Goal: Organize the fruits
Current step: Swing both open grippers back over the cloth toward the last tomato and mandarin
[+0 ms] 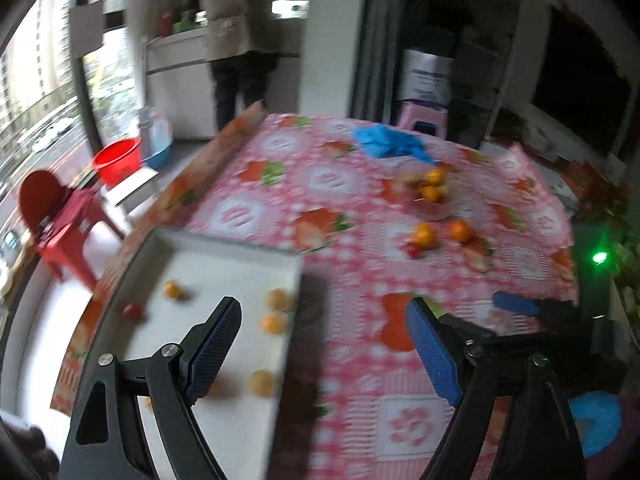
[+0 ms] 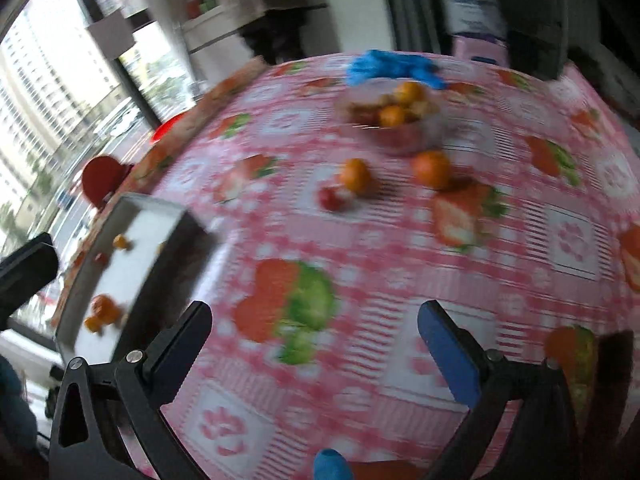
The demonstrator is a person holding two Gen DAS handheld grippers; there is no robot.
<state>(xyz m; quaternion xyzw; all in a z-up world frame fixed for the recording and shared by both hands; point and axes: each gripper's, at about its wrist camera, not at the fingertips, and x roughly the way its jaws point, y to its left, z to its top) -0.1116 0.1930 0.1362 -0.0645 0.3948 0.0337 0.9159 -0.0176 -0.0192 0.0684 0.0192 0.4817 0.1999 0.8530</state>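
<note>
A white tray (image 1: 224, 248) sits at the table's left edge and holds several small oranges (image 1: 173, 289) and a red fruit (image 1: 133, 310). My left gripper (image 1: 322, 306) hangs open over the tray's right wall with nothing between its fingers. A clear bowl (image 1: 438, 210) with oranges stands farther back. In front of it lie two loose oranges (image 2: 355, 175) (image 2: 432, 168) and a small red fruit (image 2: 331, 198). My right gripper (image 2: 316, 308) is open and empty above the bare tablecloth, short of the loose fruit. Both views are blurred.
A pink strawberry-print cloth (image 2: 400, 240) covers the table. Crumpled blue plastic (image 1: 384, 142) lies behind the bowl. Beyond the left edge stand a red chair (image 1: 60, 216) and a red basin (image 1: 118, 158). A pink stool (image 1: 424, 118) and a person (image 1: 240, 20) are behind.
</note>
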